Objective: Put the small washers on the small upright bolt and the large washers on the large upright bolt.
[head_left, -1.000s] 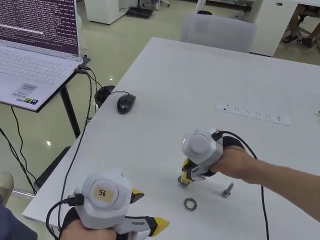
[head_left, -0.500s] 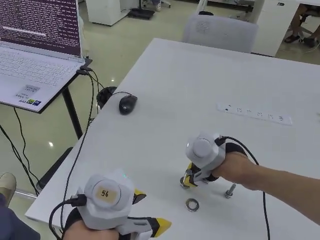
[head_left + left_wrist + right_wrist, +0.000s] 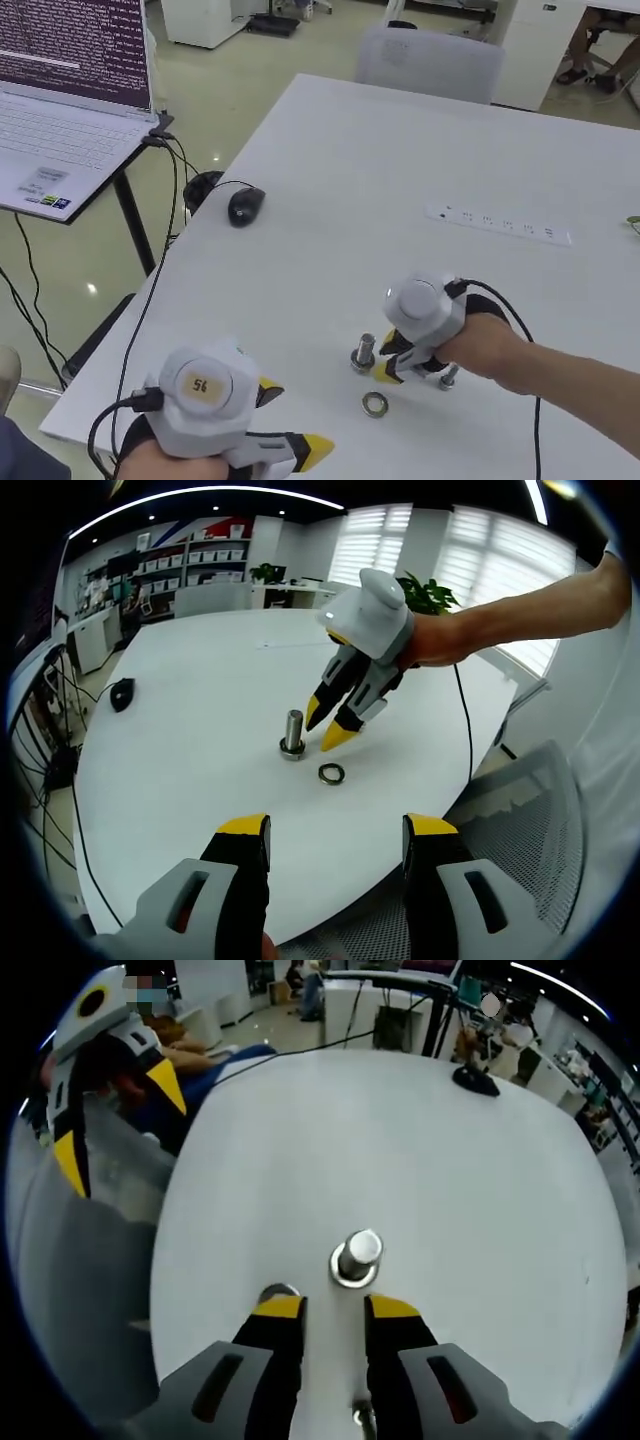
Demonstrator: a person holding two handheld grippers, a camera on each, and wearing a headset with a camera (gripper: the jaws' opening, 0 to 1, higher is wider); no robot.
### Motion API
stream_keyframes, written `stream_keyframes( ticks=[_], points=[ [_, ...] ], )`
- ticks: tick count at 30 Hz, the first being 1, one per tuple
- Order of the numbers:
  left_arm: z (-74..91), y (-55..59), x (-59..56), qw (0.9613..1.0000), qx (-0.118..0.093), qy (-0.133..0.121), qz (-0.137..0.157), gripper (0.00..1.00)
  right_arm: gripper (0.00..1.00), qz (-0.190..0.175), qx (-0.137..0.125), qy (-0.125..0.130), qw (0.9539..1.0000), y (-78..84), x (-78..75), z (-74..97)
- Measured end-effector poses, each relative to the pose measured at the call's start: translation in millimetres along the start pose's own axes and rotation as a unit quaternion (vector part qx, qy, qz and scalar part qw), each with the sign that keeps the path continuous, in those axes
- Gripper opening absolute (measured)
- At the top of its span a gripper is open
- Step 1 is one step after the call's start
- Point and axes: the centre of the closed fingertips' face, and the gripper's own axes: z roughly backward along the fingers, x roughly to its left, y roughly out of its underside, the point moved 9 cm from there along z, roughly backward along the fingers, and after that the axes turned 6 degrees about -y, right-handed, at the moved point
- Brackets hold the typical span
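In the head view, the white surface [image 3: 330, 170] is carrying the large upright bolt [image 3: 364, 351], which is standing near the front edge, with one loose washer [image 3: 375, 403] lying flat just in front of it. The right tongs [image 3: 388, 360] are hovering just beside that bolt on its right, jaws a little apart and gripping nothing, while the small bolt [image 3: 449, 378] is peeking out from under the hand behind them. The left tongs [image 3: 292, 420] are waiting at the near edge, spread wide and carrying nothing. A mouse [image 3: 245, 205] is sitting near the left edge and a power strip [image 3: 497, 224] is lying farther back. In the left gripper view, the left tongs [image 3: 338, 830] are gaping wide with only bare surface between them; beyond, the bolt [image 3: 292, 732] is standing with the washer [image 3: 331, 773] just apart from it and the right tongs [image 3: 325, 730] pointing down beside both. In the right gripper view, the right tongs [image 3: 337, 1310] are standing slightly parted and empty, the bolt [image 3: 357, 1257] is rising just ahead of their tips, and the washer [image 3: 278, 1290] is showing at one tip.
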Motion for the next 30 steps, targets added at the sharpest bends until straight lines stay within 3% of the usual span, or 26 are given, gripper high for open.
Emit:
stream_keyframes(
  ticks=[13, 19, 21, 30],
  points=[
    [1.6, 0.7, -3.7, 1.0, 0.001, 0.003, -0.006, 0.52, 0.26, 0.024, 0.006, -0.034, 0.9991, 13.9, 26.8, -17.1],
    [2.6, 0.9, -5.1, 1.0, 0.002, 0.003, -0.006, 0.52, 0.28, 0.042, 0.016, -0.038, 0.9983, 15.0, 30.9, -25.0],
    [2.3, 0.8, -5.2, 1.0, 0.002, 0.002, -0.007, 0.52, 0.28, 0.073, 0.011, -0.035, 0.9967, 12.9, 31.2, -26.4],
    [-1.0, -2.7, -8.8, 0.9999, 0.001, 0.005, -0.011, 0.52, 0.25, 0.064, 0.0, -0.03, 0.9975, 14.5, 30.4, -25.7]
  ],
)
